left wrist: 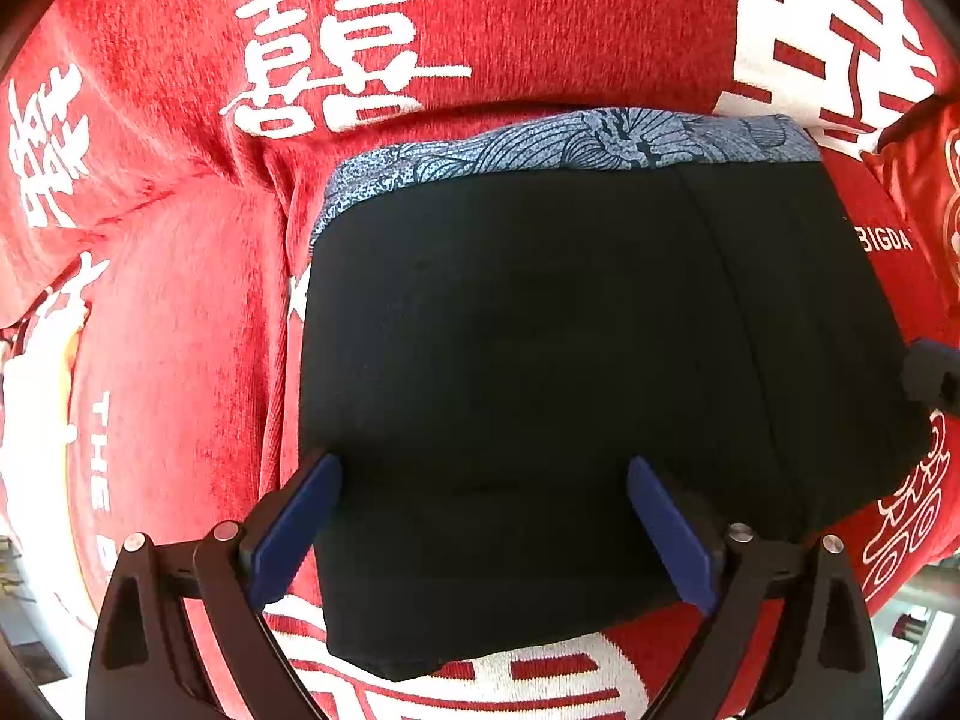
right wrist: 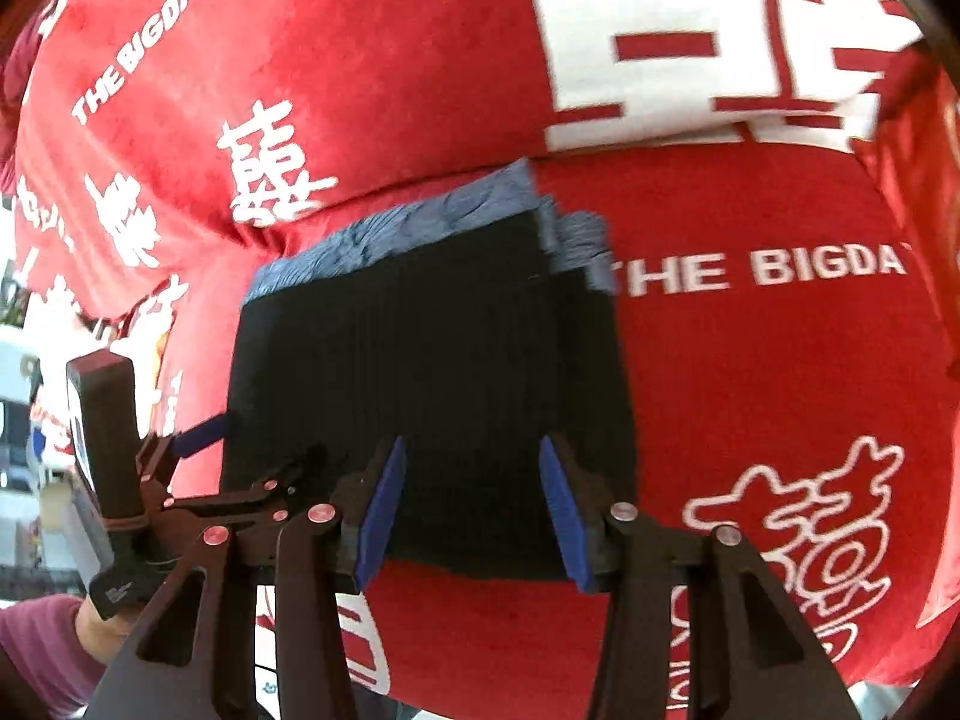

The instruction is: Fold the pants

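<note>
While folded flat, black pants (left wrist: 540, 360) under both spread jaws.

Matt black cloth pants (left wrist: 540, 360) with a printed blue lining lie on fuzzy red blanket (left wrist: 180, 330).

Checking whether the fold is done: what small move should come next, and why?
Probably lift both grippers clear. The pants lie as a compact folded rectangle on the red blanket; the left gripper stands open, the right gripper grips nothing.
</note>
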Demonstrator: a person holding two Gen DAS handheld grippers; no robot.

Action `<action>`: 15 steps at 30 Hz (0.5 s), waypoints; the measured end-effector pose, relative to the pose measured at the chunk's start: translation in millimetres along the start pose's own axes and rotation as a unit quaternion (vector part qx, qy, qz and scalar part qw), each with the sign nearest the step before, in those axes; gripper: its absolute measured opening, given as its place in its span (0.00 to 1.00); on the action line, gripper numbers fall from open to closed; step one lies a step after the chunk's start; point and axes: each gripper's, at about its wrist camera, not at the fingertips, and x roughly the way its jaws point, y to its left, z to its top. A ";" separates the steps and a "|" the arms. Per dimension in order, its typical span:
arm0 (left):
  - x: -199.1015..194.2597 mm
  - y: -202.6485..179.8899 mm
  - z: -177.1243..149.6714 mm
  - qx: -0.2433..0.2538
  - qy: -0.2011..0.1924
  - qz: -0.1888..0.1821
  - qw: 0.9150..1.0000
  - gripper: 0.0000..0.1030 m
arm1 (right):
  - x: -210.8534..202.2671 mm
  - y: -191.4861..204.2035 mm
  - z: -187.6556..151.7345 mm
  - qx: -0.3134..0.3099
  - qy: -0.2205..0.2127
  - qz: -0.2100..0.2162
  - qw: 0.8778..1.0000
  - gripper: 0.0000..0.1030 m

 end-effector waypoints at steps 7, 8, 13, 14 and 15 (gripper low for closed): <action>4.7 -1.1 1.6 -0.004 0.008 0.016 1.000 0.99 | 21.1 -11.2 -0.1 -0.015 0.029 -0.005 0.999 0.53; 5.5 -0.8 2.4 -0.008 0.011 0.016 1.000 0.99 | 22.1 -12.4 0.4 -0.022 0.032 -0.011 0.999 0.55; 5.6 -3.8 2.6 -0.017 0.014 0.032 0.999 0.99 | 25.9 -19.9 0.3 -0.026 0.046 0.000 0.999 0.56; 5.9 -4.4 2.5 -0.020 0.015 0.035 0.999 0.99 | 26.5 -19.9 0.5 -0.031 0.048 0.002 0.998 0.56; 5.4 -5.1 2.3 -0.023 0.015 0.037 0.999 0.99 | 27.6 -20.1 0.2 -0.037 0.051 0.005 0.998 0.57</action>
